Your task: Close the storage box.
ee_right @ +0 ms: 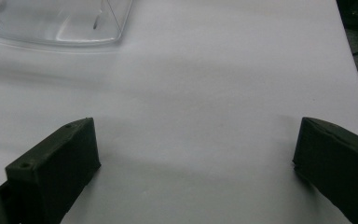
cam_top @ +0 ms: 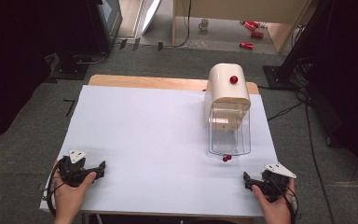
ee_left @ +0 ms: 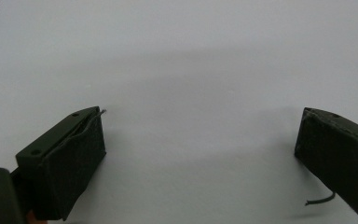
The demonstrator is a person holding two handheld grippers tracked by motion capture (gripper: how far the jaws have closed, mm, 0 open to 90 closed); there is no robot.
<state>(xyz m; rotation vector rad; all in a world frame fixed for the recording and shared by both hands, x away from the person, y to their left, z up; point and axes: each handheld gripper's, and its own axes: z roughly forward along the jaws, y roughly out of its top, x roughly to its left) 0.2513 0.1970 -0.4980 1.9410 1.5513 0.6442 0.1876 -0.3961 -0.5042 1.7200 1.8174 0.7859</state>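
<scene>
No text, label, brand, number or sign can be read anywhere.

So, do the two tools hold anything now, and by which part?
Nothing is held: the left tool and right tool are both open over the bare table.

Matt white sheet (cam_top: 158, 140) over wood table (cam_top: 144, 81); glossy cream plastic dispenser (cam_top: 227, 86), clear plastic tray (cam_top: 228, 140).

Black tongs (cam_top: 103, 166), grey triangular top plates (cam_top: 77, 155), trailing black cables (cam_top: 49, 193)
</scene>
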